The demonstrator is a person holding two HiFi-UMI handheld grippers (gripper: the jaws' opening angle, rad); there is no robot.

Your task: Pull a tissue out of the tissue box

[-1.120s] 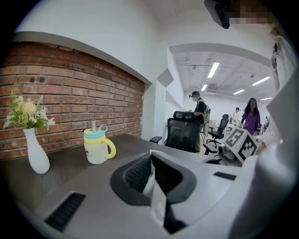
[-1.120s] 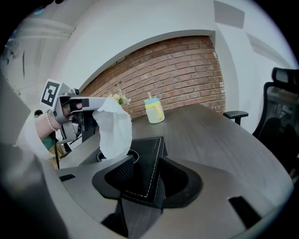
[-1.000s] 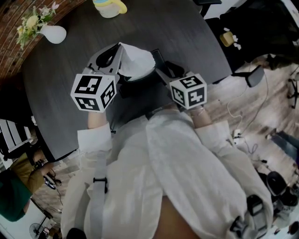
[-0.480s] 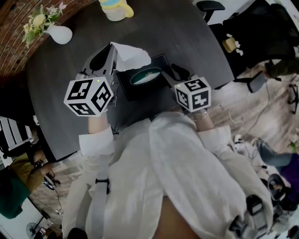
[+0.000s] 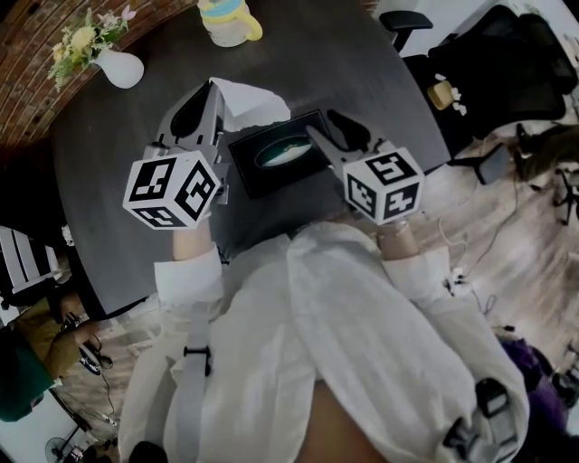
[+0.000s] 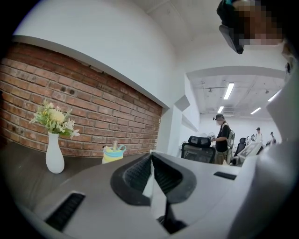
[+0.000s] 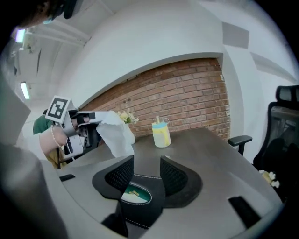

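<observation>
Head view, current frame against the two before it: the tissue [image 5: 253, 101] now hangs wholly clear of the tissue box [image 5: 264, 172], up and to the left of it. A second ago the sheet still bulged over the box's oval opening; half a second ago it had only just come away. The opening is now uncovered and pale green inside; I cannot make out a fresh sheet standing up out of it.

Left gripper [image 5: 213, 88]: fingers closed on an edge of the tissue. The left gripper view confirms it, with a thin white strip pinched between the two pads and no gap. This gripper has risen and drawn off toward the vase [image 5: 122, 68] side. The right gripper view shows the sheet drooping freely below those fingers, its lower corner above the counter [image 5: 362, 63] and touching nothing.

Right gripper [image 5: 330, 131]: fingers apart, gripping nothing. Its own view looks down through the gap at the box top; the box lies below, not between the pads. It was low at the box's right edge before and has since lifted off.

Box: flat on the counter, near the middle. Yellow cup [image 5: 226, 18] at the far edge, well apart from the work.

Judgement: the pull looks essentially done, sheet free and box left behind. What remains, if anything, is setting the tissue down or holding it clear
</observation>
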